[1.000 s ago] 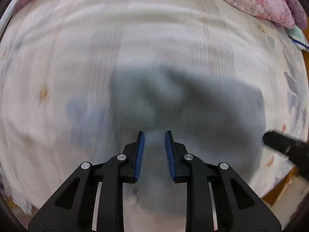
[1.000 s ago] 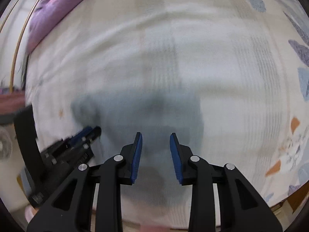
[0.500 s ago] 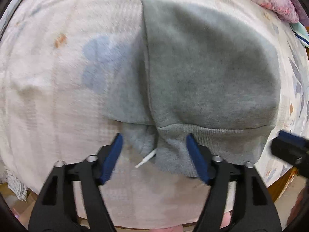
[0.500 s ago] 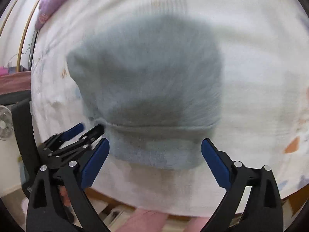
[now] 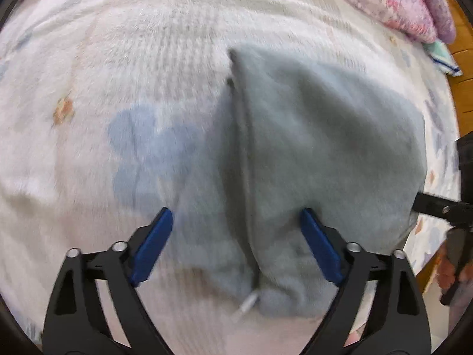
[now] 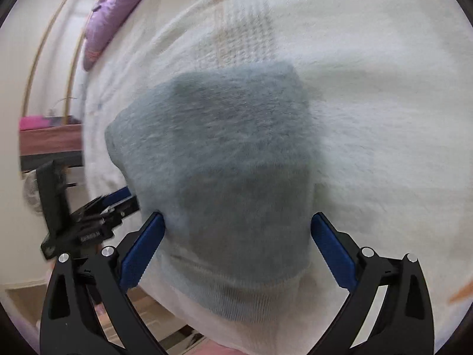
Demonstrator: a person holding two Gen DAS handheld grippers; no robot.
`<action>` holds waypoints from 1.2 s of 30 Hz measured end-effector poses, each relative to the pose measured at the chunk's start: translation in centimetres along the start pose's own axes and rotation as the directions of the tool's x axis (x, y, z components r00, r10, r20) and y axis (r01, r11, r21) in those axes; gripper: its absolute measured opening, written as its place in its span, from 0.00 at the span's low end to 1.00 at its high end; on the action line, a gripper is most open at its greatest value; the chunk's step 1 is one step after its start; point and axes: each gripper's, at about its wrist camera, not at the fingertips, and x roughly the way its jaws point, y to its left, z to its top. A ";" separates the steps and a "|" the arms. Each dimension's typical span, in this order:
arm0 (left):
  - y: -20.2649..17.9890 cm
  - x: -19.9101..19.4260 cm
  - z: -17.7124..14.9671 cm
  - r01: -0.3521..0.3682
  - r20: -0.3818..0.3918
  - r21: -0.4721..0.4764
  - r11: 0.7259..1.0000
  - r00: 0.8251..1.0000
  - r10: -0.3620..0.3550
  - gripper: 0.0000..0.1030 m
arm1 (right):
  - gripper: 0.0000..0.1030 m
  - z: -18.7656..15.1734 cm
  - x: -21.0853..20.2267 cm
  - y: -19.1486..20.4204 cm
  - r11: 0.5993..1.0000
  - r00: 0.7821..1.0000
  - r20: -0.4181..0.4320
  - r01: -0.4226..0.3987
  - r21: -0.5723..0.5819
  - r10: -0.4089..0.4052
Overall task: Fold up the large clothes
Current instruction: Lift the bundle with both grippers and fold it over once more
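Note:
A grey sweatshirt lies folded on the bed, its ribbed hem at the near edge and a white drawstring tip poking out by a fold line. My left gripper hangs just above the near left part. Its jaws are opening, with fabric below and between them and no pad pressing. In the right wrist view the sweatshirt fills the middle. My right gripper stands wide open, straddling its near end without pinching it. Each gripper shows in the other's view: the right one, the left one.
A pale patterned blanket covers the bed. A pink and purple quilt is bunched at the far right, with a striped cloth beside it. The bed's near edge runs just below the hem. A fan stands off the bed's left side.
Both grippers went from nearly shut to wide open and sank closer to the sweatshirt, which now looks larger and lies flat under them.

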 end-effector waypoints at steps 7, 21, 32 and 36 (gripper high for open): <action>4.3 2.4 0.1 0.271 -0.015 0.002 0.963 0.962 -0.271 0.95 | 0.94 1.3 1.7 -2.2 0.986 0.985 -0.030 -0.168 -0.008 0.167; 3.8 5.7 -1.9 0.593 -0.070 -0.263 0.761 0.775 -0.628 0.95 | 0.95 -0.8 2.4 -2.3 0.971 0.970 -0.052 -0.238 0.002 0.237; 0.3 -2.9 -4.9 0.401 0.023 -0.092 0.911 0.916 -0.401 0.37 | 0.65 -3.9 -2.3 2.5 0.997 0.990 0.117 -0.075 0.003 0.074; -1.8 -5.7 -4.9 0.428 0.055 -0.110 0.897 0.904 -0.424 0.37 | 0.62 -5.8 -6.4 4.7 0.996 0.984 0.156 -0.089 -0.011 0.090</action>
